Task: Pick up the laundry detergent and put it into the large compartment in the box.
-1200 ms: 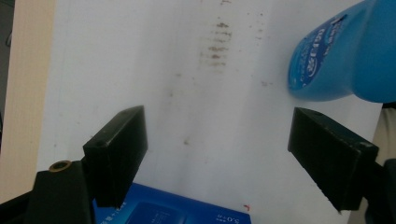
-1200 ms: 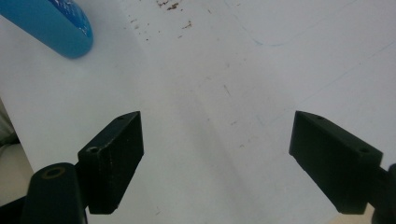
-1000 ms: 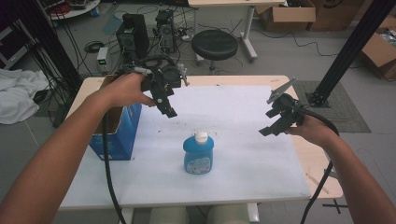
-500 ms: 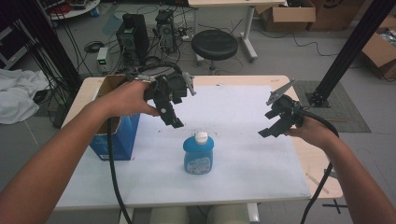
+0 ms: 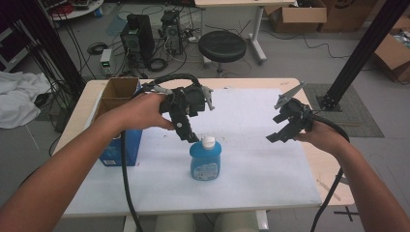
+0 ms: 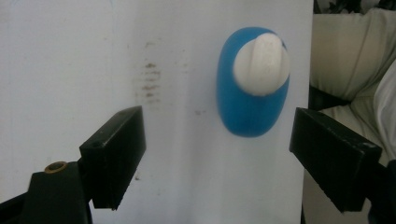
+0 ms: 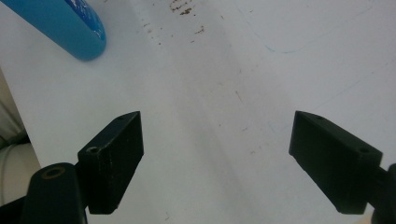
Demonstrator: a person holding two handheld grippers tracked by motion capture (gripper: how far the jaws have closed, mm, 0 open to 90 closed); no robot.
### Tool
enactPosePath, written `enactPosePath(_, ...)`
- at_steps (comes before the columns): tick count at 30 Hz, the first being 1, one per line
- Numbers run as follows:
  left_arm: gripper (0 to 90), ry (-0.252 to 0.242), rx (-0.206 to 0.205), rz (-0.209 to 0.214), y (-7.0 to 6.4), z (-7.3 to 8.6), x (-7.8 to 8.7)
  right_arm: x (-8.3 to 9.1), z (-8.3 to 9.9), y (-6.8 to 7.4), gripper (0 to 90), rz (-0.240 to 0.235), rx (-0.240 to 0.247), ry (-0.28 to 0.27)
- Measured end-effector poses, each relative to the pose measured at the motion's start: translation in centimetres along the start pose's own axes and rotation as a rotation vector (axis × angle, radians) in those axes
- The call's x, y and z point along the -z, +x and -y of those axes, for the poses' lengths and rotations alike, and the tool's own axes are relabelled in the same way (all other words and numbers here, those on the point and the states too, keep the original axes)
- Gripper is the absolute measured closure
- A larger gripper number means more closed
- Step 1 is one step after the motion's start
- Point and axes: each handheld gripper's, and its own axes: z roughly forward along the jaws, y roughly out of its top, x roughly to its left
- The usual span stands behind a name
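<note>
Left tool [image 5: 186, 135] spread above blue bottle [image 5: 205, 159] (seemingly not touching) | right tool [image 5: 283, 130] spread, well apart

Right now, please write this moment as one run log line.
left gripper: open, above blue bottle | right gripper: open, empty | bottle: upright, white cap on

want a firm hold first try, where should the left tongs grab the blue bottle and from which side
Grip the blue bottle across its narrow, flattened body just below the white cap, coming straight down from above. It stands upright, and the left tongs hang open over it, spread wider than its oval top.
</note>
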Motion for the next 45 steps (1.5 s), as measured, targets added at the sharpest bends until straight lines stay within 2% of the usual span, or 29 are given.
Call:
enactPosePath(7,19.1,0.007,-0.029,0.005,-0.8,-0.8,-0.6,0.0,-0.2,0.1,17.6,-0.002,0.007,0.002)
enactPosePath(14,19.1,0.015,-0.037,0.019,-1.0,-1.5,-1.3,0.4,-0.5,0.3,17.6,0.004,0.011,-0.003)
enactPosePath(34,18.9,0.046,-0.04,0.064,-1.4,-2.3,-4.1,0.1,-0.6,0.2,17.6,0.005,0.013,-0.003)
enactPosePath(45,19.0,0.084,-0.043,0.087,-1.8,-2.4,-6.4,0.1,-0.6,0.3,17.6,0.004,0.015,-0.005)
